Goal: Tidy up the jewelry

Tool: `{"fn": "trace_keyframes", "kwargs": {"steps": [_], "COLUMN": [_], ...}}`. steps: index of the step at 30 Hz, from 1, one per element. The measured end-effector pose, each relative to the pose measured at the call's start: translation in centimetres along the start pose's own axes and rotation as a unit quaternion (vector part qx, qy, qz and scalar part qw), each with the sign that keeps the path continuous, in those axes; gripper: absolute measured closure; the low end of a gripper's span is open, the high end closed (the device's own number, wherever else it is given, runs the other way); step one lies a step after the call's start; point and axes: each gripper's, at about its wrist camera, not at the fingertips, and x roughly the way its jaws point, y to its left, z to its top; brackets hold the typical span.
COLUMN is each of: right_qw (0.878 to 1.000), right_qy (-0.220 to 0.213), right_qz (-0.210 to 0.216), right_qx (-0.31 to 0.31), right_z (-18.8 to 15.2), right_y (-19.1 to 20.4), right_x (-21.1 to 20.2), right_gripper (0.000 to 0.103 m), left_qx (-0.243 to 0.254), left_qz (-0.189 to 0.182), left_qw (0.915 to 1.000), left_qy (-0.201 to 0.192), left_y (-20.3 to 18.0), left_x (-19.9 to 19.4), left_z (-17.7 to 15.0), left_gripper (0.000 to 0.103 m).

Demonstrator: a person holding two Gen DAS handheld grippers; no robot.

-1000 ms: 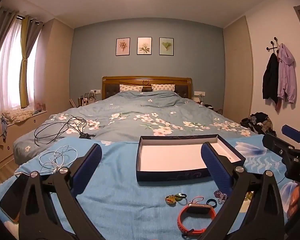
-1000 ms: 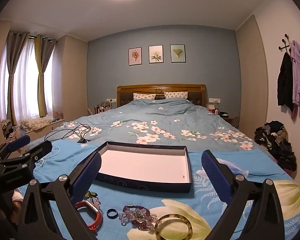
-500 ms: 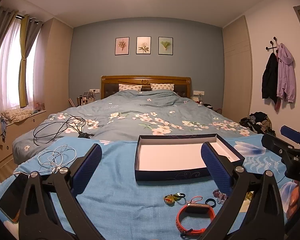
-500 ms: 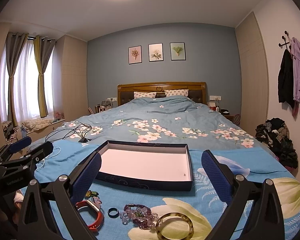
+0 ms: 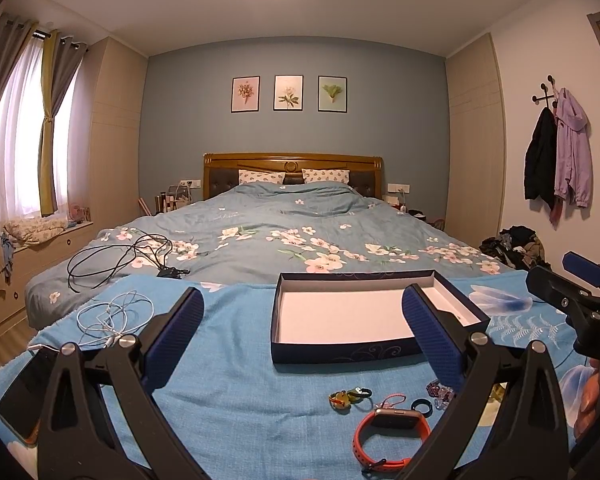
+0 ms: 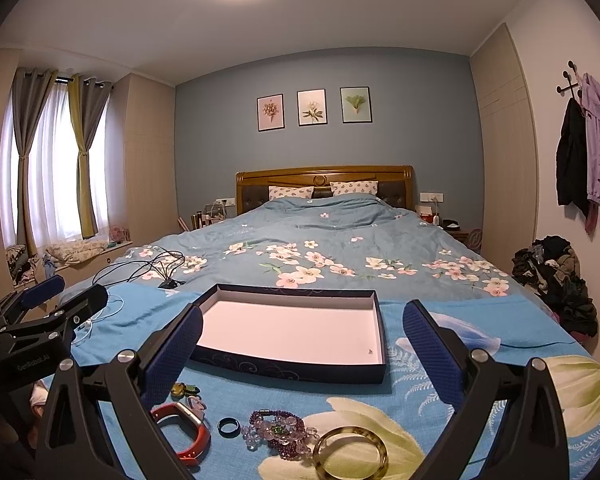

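An empty dark blue box (image 5: 342,354) with a white floor lies on the blue blanket; it also shows in the right wrist view (image 6: 288,372). In front of it lie an orange watch band (image 5: 380,446) (image 6: 188,438), a dark ring (image 5: 421,407) (image 6: 229,427), a small green and yellow charm (image 5: 342,398) (image 6: 182,389), a purple bead cluster (image 6: 278,430) and an amber bangle (image 6: 350,452). My left gripper (image 5: 300,332) is open and empty, held above the blanket. My right gripper (image 6: 300,340) is open and empty, to the left one's right.
A white cable (image 5: 114,316) and a phone (image 5: 28,392) lie at the blanket's left. Black cables (image 5: 128,256) lie on the flowered duvet beyond. Clothes are piled on the floor at the right (image 6: 556,280).
Both views have drifted slightly; the jewelry sits a little lower in the left wrist view. Both grippers stay open and nothing was taken hold of.
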Motion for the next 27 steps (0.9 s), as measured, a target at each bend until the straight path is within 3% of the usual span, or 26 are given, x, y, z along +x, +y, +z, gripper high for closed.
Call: {"fn": "trace_keyframes", "kwargs": {"steps": [27], "right_qw": [1.0], "right_qy": [0.004], "right_qz": [0.002], "right_qx": [0.001], "right_z": [0.01], "right_y": [-0.4], "right_x": [0.13], "right_gripper": [0.006], "left_qx": [0.0], "left_qz": [-0.001], "left_qw": [1.0], "left_qy": [0.001], "left_y": [-0.08], "left_x": [-0.01], "left_z": [-0.07], "left_gripper": [0.005]}}
